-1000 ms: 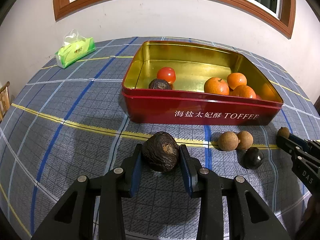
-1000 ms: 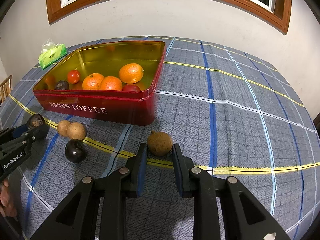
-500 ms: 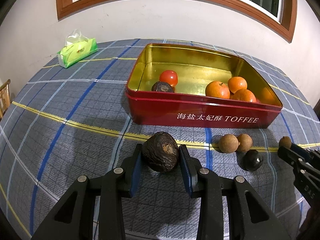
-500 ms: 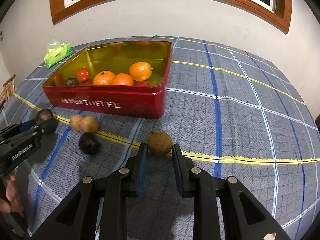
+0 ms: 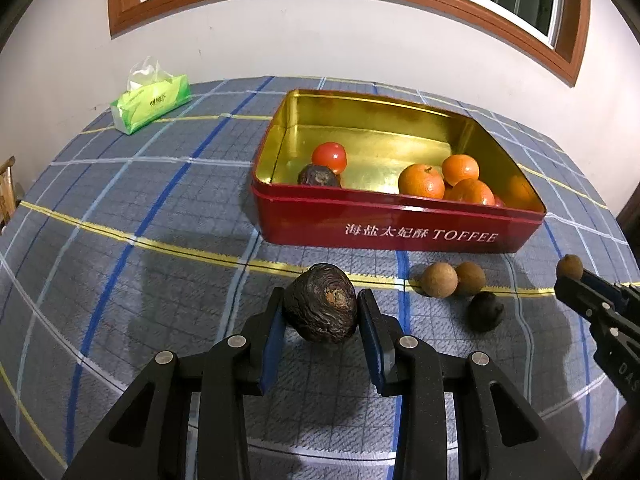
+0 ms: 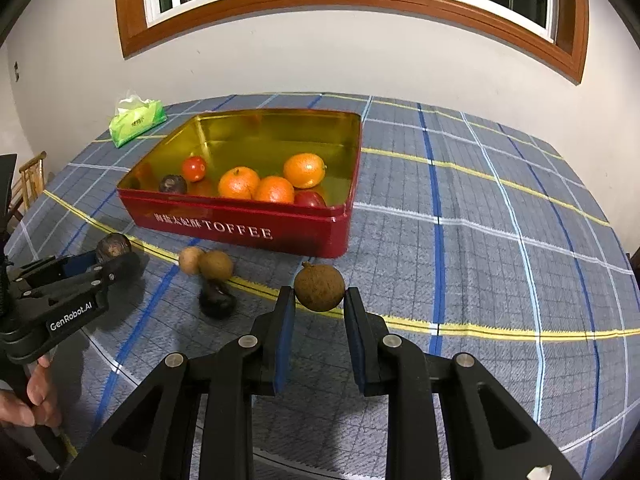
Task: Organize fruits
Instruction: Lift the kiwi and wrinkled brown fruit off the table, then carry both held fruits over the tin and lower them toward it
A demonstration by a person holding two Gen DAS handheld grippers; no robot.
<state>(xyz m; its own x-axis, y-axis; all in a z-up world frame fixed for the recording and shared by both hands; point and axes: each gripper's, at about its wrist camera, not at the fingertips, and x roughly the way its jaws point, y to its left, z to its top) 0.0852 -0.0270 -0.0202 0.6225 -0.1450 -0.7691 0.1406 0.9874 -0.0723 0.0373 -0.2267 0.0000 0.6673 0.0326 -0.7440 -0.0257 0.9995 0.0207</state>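
Fruit in both grippers, held above a tabletop [image 5: 120,208] covered in blue-grey plaid cloth. Left gripper [image 5: 320,312] clamps a dark wrinkled fruit [image 5: 320,308] between its blue pads, both pads touching the skin; the same fruit shows in the right wrist view at the tip of that gripper [image 6: 114,245]. Right gripper [image 6: 319,300] grips a round brown fruit [image 6: 319,287] at the very tips of its fingers; from the left wrist view it appears at far right [image 5: 569,267], held off the cloth. Red tin [image 5: 400,228] with gold interior and "TOFFEE" lettering sits on the tabletop beyond both grippers, open. Inside: three oranges [image 5: 421,181] clustered toward the right end, a small red tomato [image 5: 329,156] near the left end, a dark wrinkled fruit in the tin [image 5: 319,177] against the near wall just beside the tomato, and a red fruit [image 6: 309,199] partly hidden behind the near wall by the oranges. On the cloth in front of the tin, between the two grippers: two brown round fruits [image 5: 439,285] touching each other, and a small black fruit [image 5: 485,312] just in front of them. Green tissue pack [image 5: 150,100] at the far left edge of the tabletop, well apart from the tin. Person's hand [image 6: 28,400] visible on the left gripper's handle.
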